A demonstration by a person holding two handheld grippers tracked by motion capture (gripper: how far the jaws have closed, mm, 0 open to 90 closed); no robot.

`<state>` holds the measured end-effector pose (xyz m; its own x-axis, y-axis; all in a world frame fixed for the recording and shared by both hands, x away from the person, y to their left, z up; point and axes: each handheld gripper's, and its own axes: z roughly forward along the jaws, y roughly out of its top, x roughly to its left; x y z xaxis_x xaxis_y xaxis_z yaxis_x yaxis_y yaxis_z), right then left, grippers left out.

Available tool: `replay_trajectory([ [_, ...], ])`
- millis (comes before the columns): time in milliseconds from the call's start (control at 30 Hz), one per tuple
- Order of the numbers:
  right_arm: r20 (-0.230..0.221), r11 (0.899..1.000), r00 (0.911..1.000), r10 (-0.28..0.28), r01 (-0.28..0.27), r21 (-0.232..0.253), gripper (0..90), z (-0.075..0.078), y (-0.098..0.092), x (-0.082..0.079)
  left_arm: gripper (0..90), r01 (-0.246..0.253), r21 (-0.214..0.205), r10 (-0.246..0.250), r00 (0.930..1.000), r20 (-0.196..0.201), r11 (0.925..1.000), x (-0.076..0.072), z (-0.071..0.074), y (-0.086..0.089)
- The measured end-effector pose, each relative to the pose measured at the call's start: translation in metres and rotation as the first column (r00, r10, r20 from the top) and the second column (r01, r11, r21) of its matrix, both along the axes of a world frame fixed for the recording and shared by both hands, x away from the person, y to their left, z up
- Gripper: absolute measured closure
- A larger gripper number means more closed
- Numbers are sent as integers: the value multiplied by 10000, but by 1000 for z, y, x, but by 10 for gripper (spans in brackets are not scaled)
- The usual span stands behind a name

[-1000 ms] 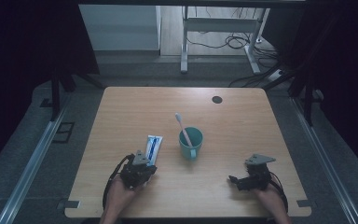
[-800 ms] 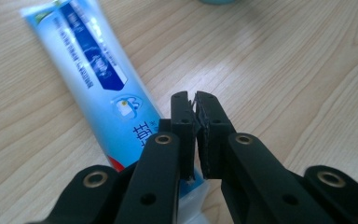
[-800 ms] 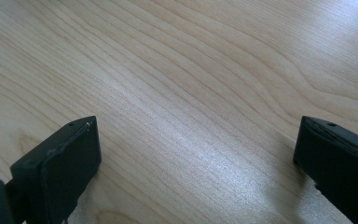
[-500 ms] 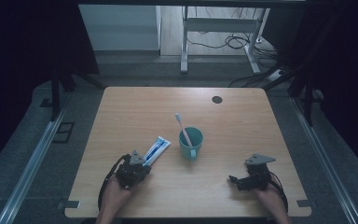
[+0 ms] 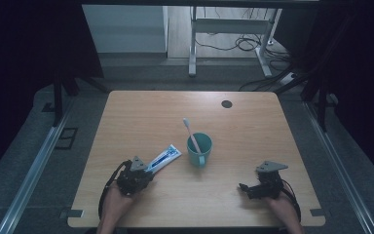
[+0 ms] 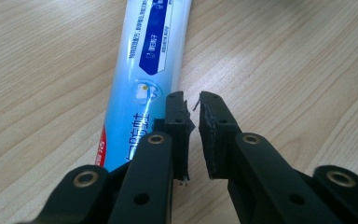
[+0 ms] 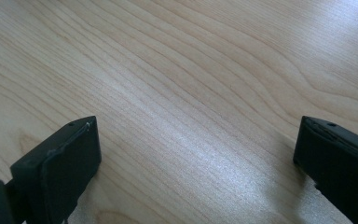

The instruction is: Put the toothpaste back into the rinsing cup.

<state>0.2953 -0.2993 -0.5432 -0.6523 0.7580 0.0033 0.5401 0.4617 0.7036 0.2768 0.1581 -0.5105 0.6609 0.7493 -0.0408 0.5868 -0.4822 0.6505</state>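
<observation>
Two grippers [image 5: 152, 171] [image 5: 243, 187], toothpaste tube [image 5: 164, 157] released

On the rectangular light wooden table [image 5: 141, 112], a teal plastic mug [image 5: 199, 149] stands just right of frame centre, with a white toothbrush [image 5: 191, 134] in it leaning toward the upper left. A blue-and-white toothpaste tube [image 5: 164, 158] lies left of the mug, slanting toward the lower left, apparently flat. A small dark round hole [image 5: 226, 104] sits near the table's far edge, right of centre.
</observation>
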Motion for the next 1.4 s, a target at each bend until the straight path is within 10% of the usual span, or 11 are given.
replay_trajectory([
  [533,1,10000,10000,-7,7,0,3,0,0,0,580,-88,38,87,9999,67,10000,7,12,9],
  [967,10,10000,10000,-16,16,-13,4,0,0,0,325,296,1141,-206,9966,-794,9930,29,18,2],
  [1400,-24,10000,10000,-42,42,-4,3,0,0,0,287,526,2051,-107,9797,-2004,9773,52,17,-12],
])
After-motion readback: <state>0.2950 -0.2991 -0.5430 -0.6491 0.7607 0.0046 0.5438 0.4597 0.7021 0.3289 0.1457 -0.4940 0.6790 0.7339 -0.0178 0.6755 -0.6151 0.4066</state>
